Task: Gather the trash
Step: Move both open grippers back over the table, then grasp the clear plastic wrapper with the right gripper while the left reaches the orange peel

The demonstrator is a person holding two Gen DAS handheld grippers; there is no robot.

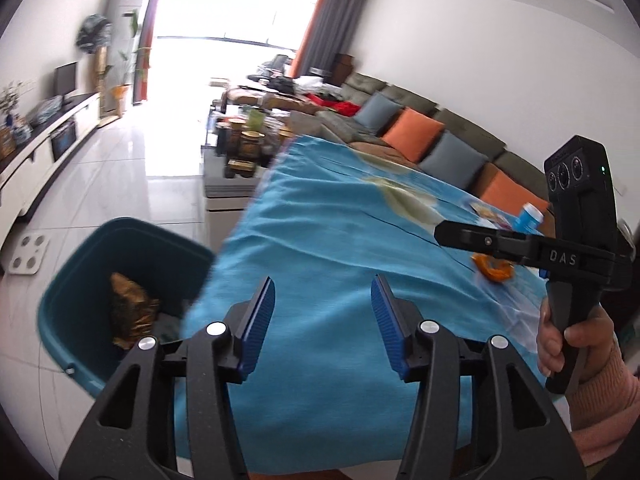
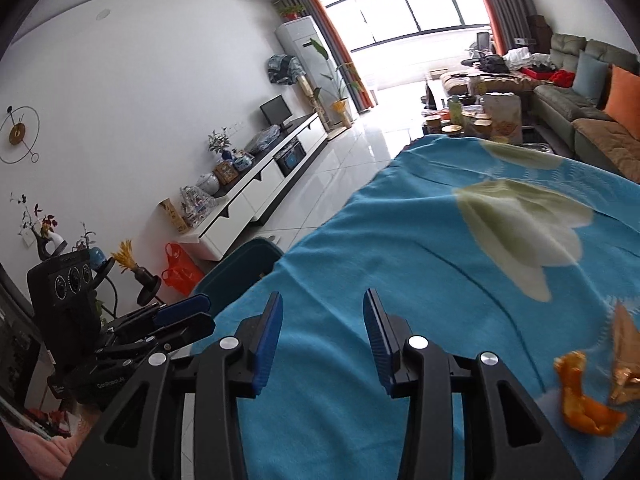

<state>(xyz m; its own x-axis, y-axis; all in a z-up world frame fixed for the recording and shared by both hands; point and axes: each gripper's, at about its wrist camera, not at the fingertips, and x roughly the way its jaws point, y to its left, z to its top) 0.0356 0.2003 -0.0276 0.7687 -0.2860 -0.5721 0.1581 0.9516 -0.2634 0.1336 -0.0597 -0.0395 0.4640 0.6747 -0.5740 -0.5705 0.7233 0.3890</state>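
A teal trash bin (image 1: 80,280) stands on the floor left of the table and holds a crumpled gold wrapper (image 1: 130,312). It also shows in the right wrist view (image 2: 236,268). My left gripper (image 1: 323,304) is open and empty over the table's blue cloth (image 1: 320,240), beside the bin. My right gripper (image 2: 323,322) is open and empty above the cloth (image 2: 400,260). An orange peel (image 2: 580,400) and a gold wrapper (image 2: 626,360) lie on the cloth to its right. The peel (image 1: 494,268) shows under the right gripper in the left wrist view, with a blue container (image 1: 528,218) behind.
A cluttered coffee table (image 1: 240,148) stands past the table's far end. A sofa with orange and grey cushions (image 1: 412,128) runs along the right. A white TV cabinet (image 2: 256,192) lines the left wall. A scale (image 1: 28,256) lies on the floor.
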